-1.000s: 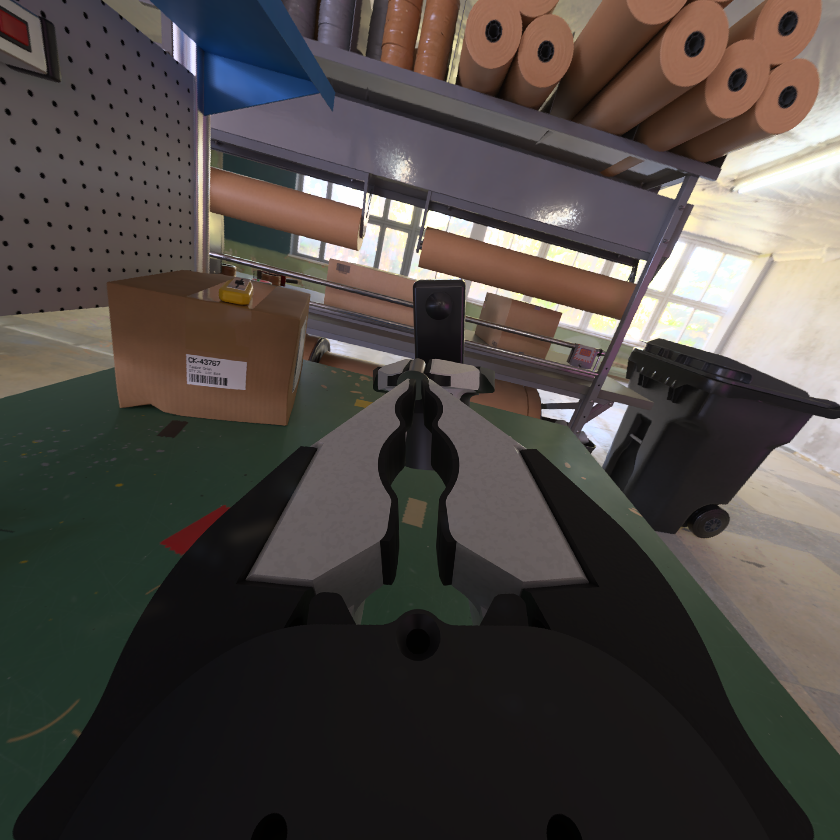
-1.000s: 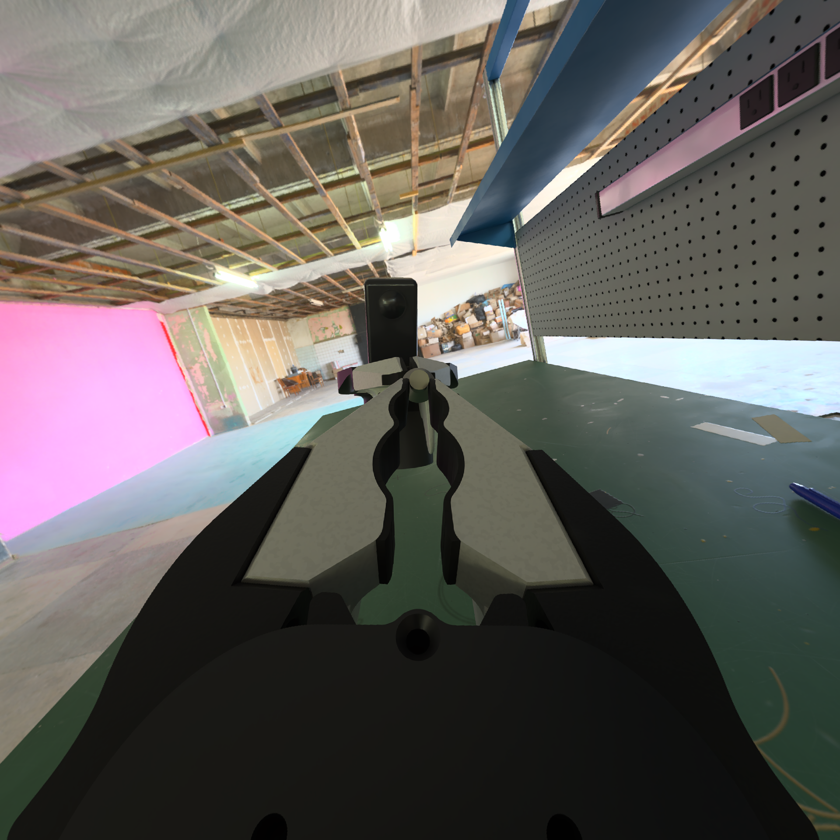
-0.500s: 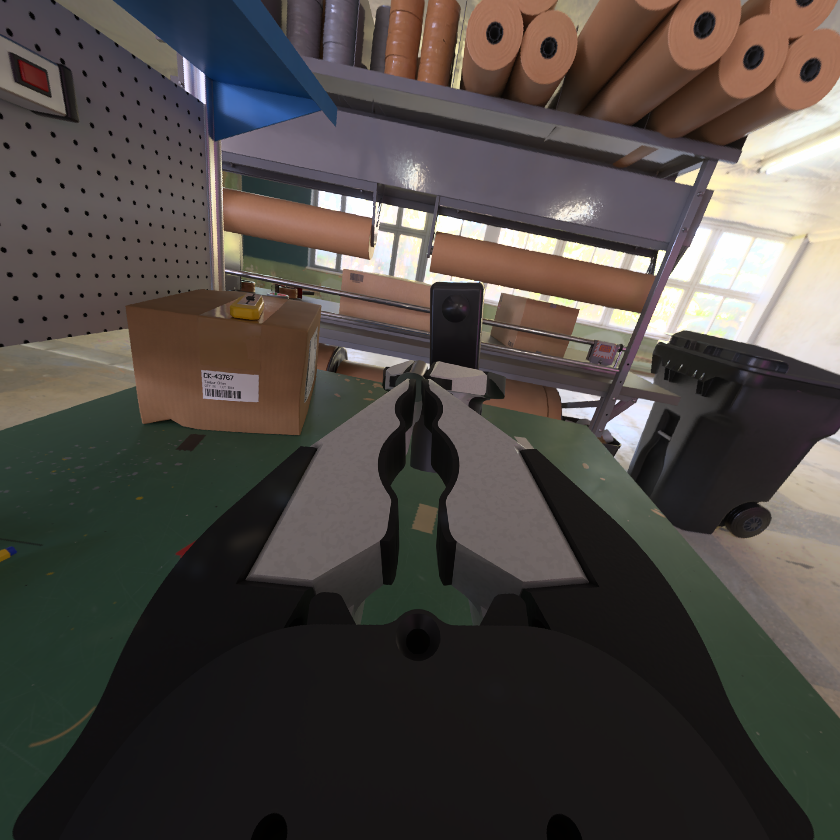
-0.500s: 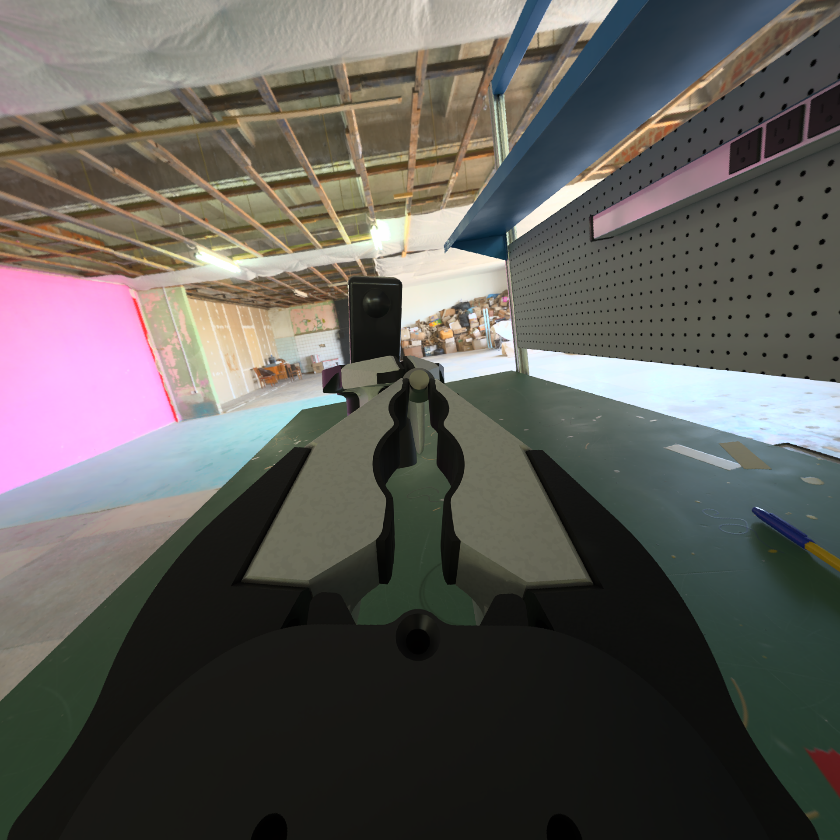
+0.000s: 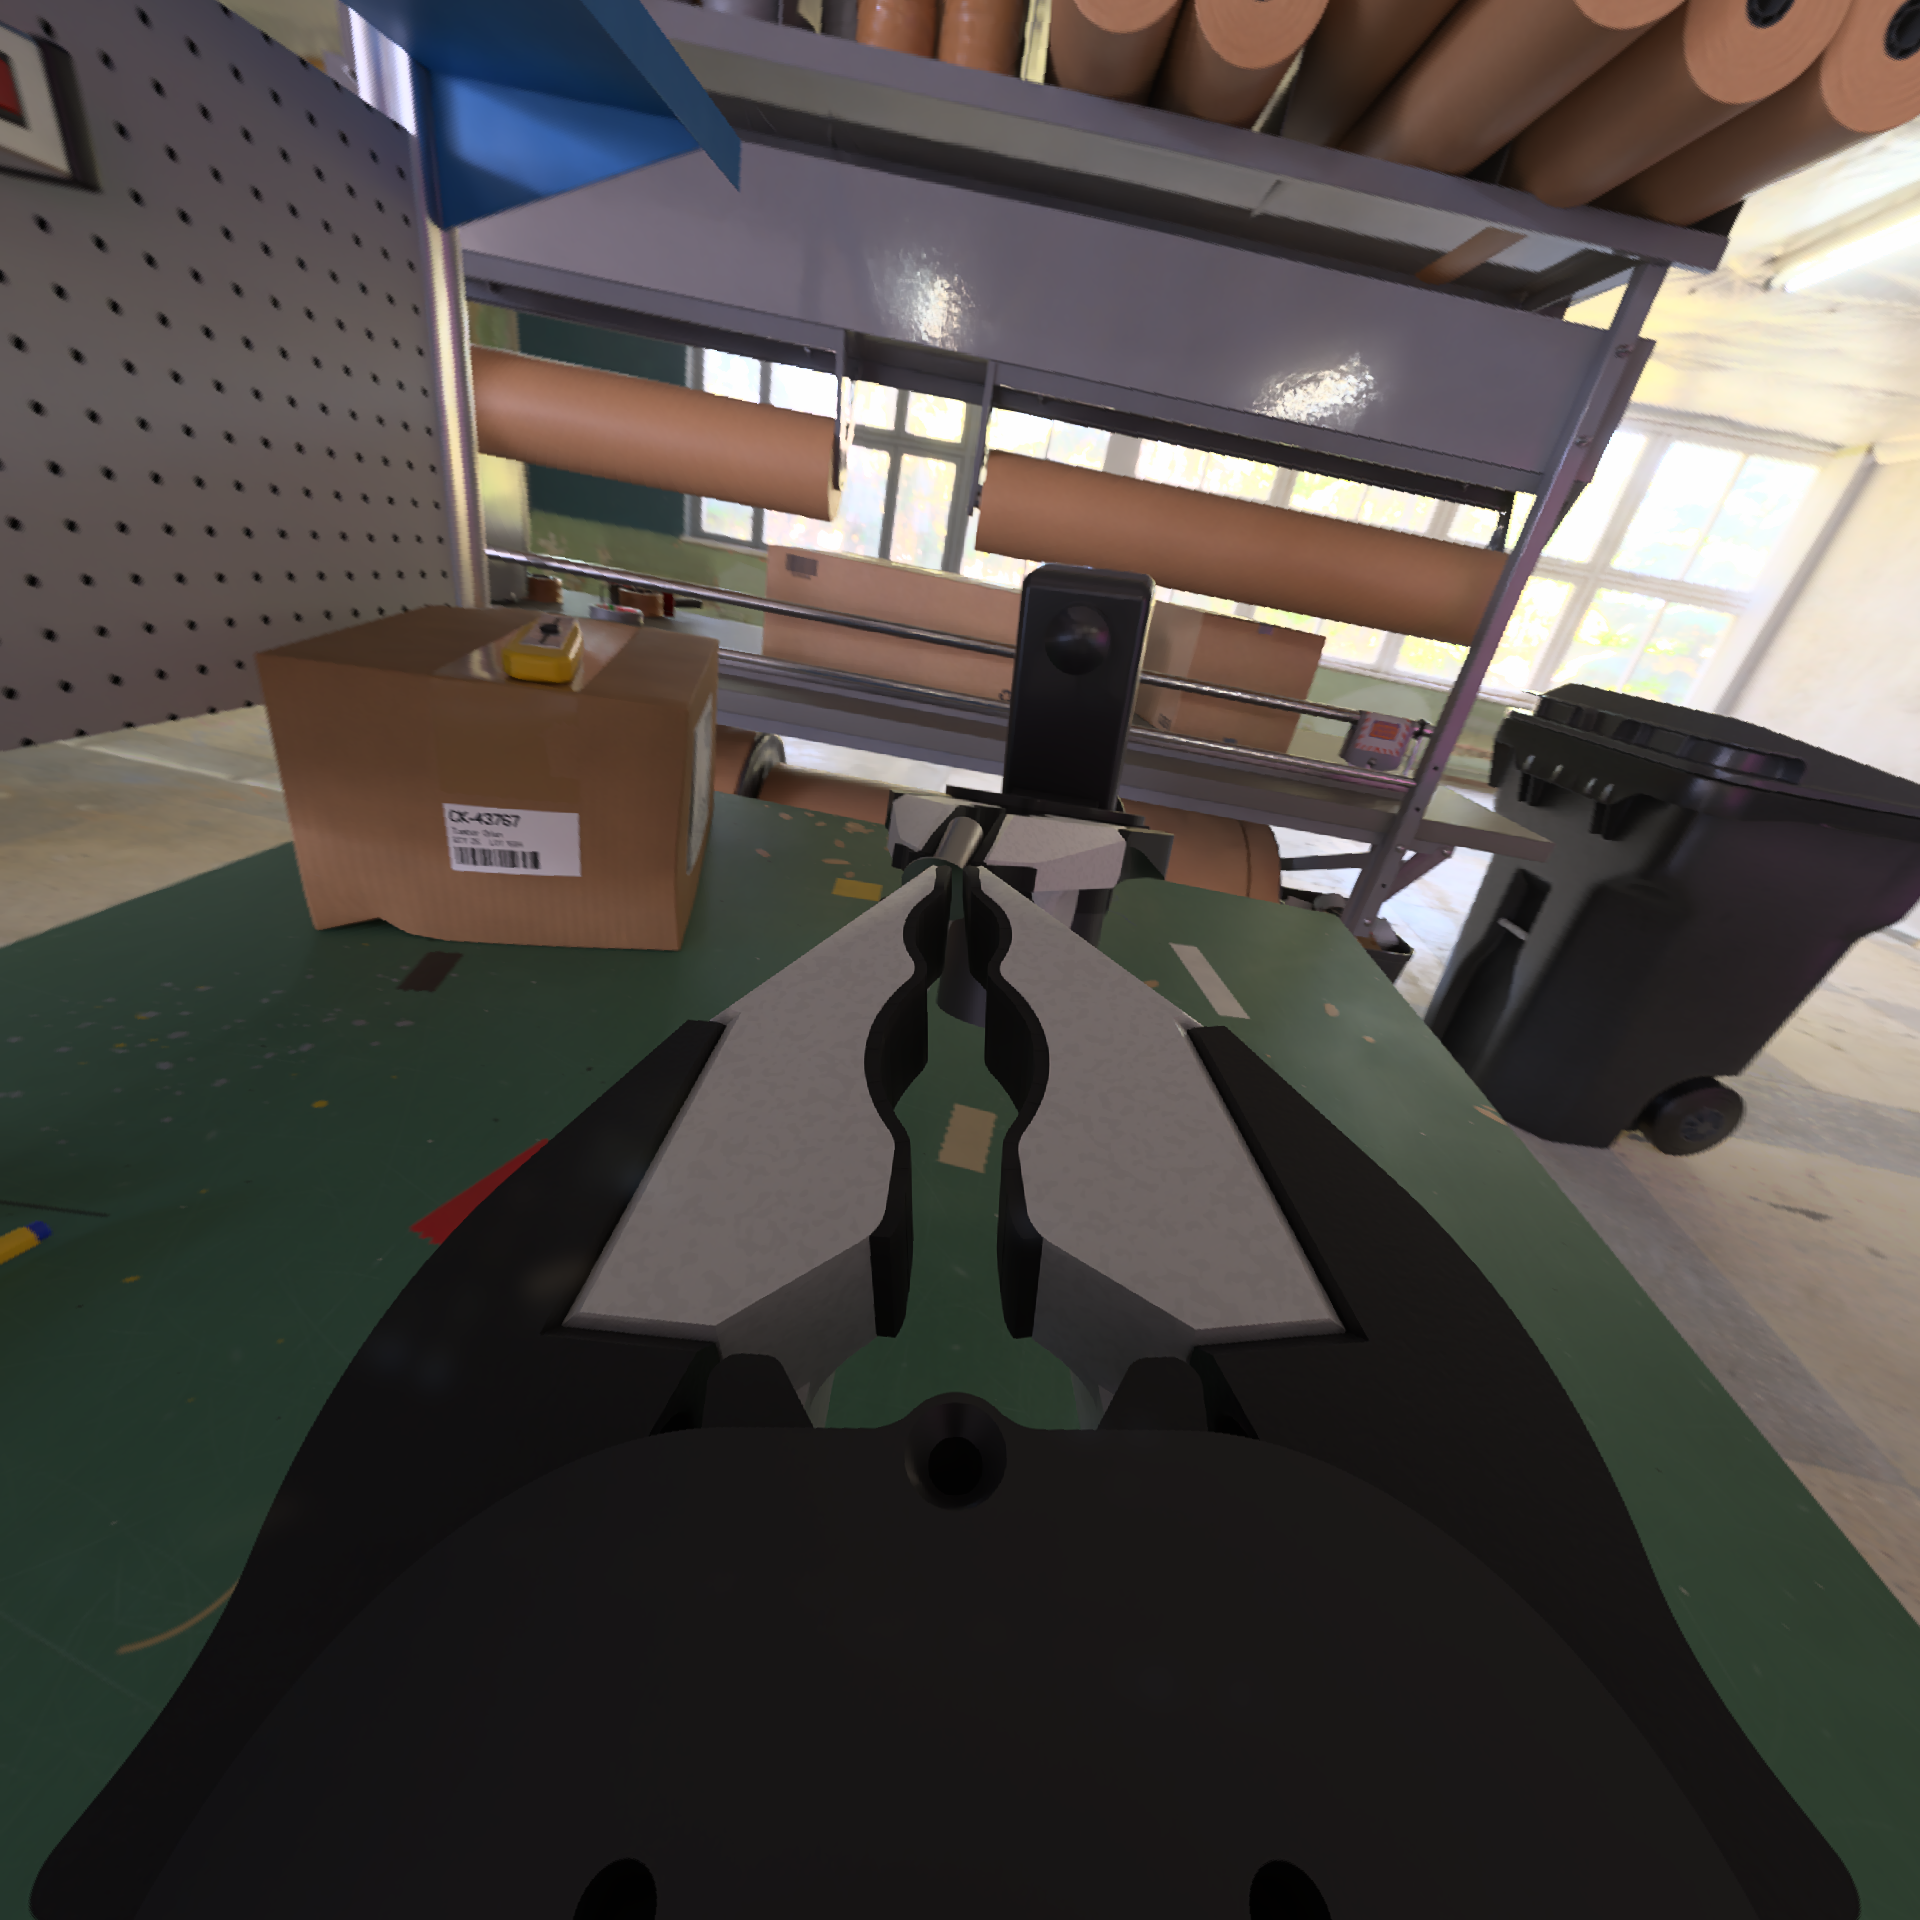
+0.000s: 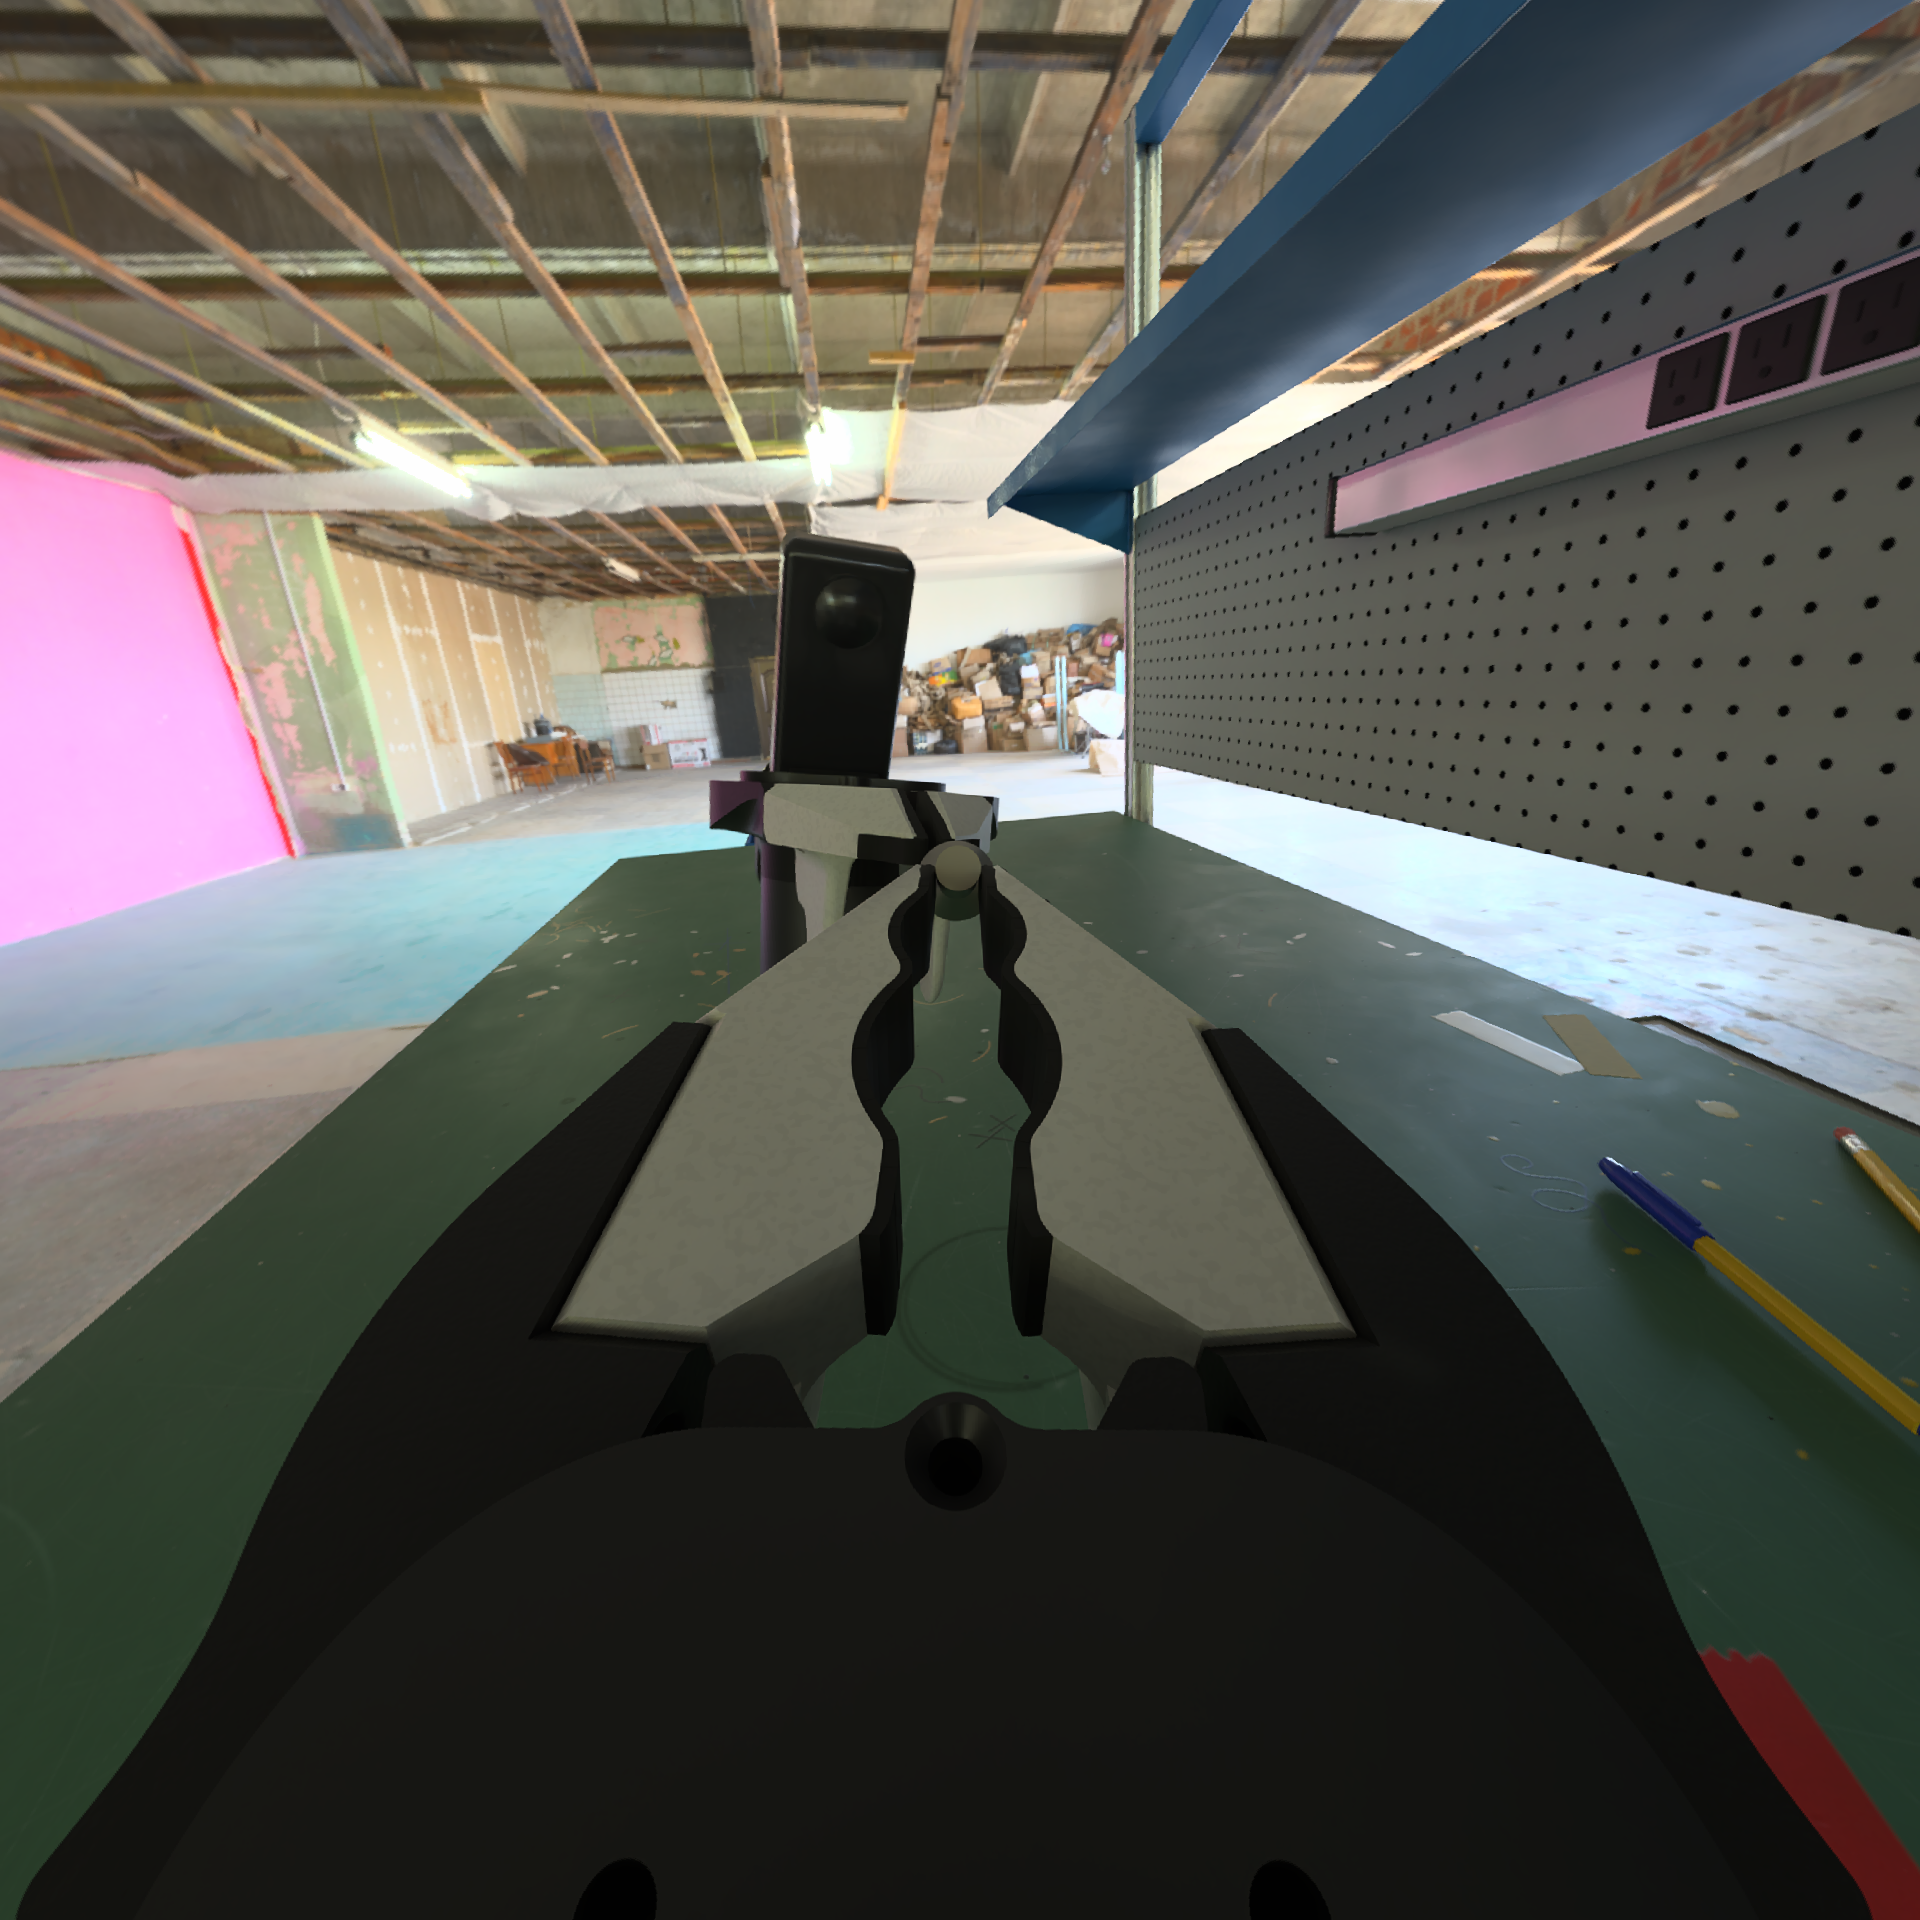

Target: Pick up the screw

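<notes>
**Two grippers on one screw: the pair swung, the hold did not slip**

Over the last second the pegboard (image 6: 1507, 707) dropped lower in the right wrist view. More of the green bench (image 6: 1351, 1091) at the pegboard's foot came into frame. The cardboard box (image 5: 488, 779) beside the pegboard drifted only a little in the left wrist view.

The left gripper (image 5: 951, 883) and right gripper (image 6: 956, 883) faced each other tip to tip, out from the pegboard and above the bench. Each now saw the other tilted and off centre, where a second ago they were square on.

Both pairs of fingers were drawn almost together, with only a narrow slit at the tips. The right gripper's tips pinched the end of the screw (image 6: 956, 864). The left gripper's tips appeared to pinch the other end, though that contact was partly hidden.

A blue pen (image 6: 1662, 1205) and a pencil (image 6: 1881, 1174) lay on the bench near the pegboard, and the pencil was newly in view.

The screw stayed at the fingertips throughout and sat clear of the bench. Judgement: the pick-up was essentially done. The growing angle between the grippers could twist the screw out of its shallow tip hold.
</notes>
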Robot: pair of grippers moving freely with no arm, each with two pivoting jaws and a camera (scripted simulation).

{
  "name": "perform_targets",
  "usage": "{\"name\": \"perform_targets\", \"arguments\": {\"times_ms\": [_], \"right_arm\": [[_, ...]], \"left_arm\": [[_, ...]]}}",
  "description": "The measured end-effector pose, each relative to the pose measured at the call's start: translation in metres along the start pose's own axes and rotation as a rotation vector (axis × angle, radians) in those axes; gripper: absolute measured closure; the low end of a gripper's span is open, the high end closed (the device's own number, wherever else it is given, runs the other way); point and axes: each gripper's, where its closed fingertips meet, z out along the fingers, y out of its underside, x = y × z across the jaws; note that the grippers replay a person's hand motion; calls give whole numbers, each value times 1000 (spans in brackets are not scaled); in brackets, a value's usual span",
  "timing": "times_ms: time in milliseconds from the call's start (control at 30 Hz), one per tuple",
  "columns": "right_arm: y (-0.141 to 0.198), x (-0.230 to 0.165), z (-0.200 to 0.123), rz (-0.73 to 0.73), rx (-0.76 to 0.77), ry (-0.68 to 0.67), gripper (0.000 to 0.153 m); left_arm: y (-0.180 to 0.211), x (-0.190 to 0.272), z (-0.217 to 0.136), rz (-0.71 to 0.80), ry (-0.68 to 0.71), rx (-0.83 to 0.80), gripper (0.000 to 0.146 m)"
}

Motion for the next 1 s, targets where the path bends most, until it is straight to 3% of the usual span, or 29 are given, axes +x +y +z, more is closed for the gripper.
{"name": "perform_targets", "arguments": {"times_ms": [533, 733, 1000], "right_arm": [[22, -15, -2, -54, -180, -126, 145], [30, -11, -1, -26, -217, -121, 145], [30, -9, -2, 17, -206, -126, 145]], "left_arm": [[26, 10, -8, 38, 120, -284, 144], [31, 5, -12, -34, 147, -317, 144], [32, 2, -14, -12, 141, -308, 143]]}}
